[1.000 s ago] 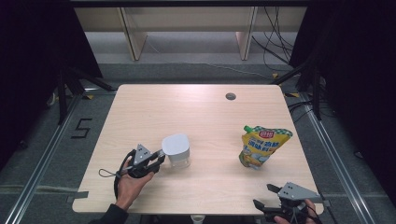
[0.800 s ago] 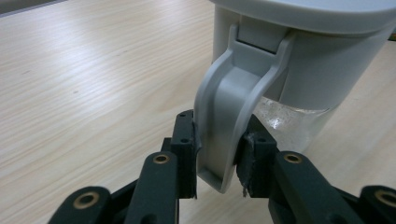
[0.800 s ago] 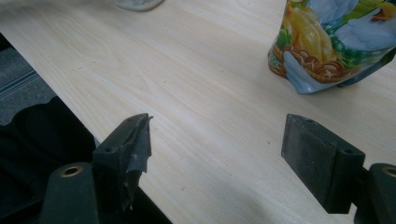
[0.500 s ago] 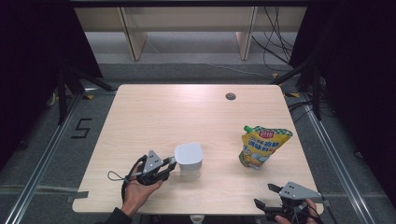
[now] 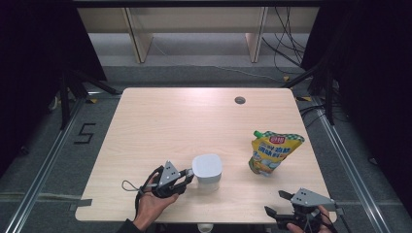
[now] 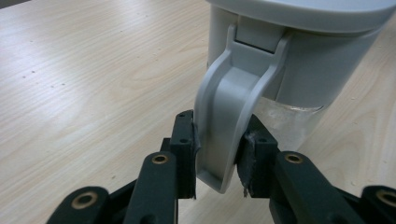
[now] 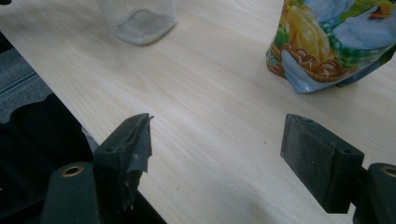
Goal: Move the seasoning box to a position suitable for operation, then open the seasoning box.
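The lidded jar stands near the table's front edge, its grey latch pinched between the left gripper's jaws, a grip suited to sliding it. The right gripper waits with jaws wide and empty, short of the seasoning pouch.

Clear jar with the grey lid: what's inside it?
Through the clear wall of the jar, a thin pale grainy layer lies at the bottom; above that it looks empty. The grey lid hides the upper part.

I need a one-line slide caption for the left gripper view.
Left gripper clamps the grey handle of a lidded clear jar on the wooden table.
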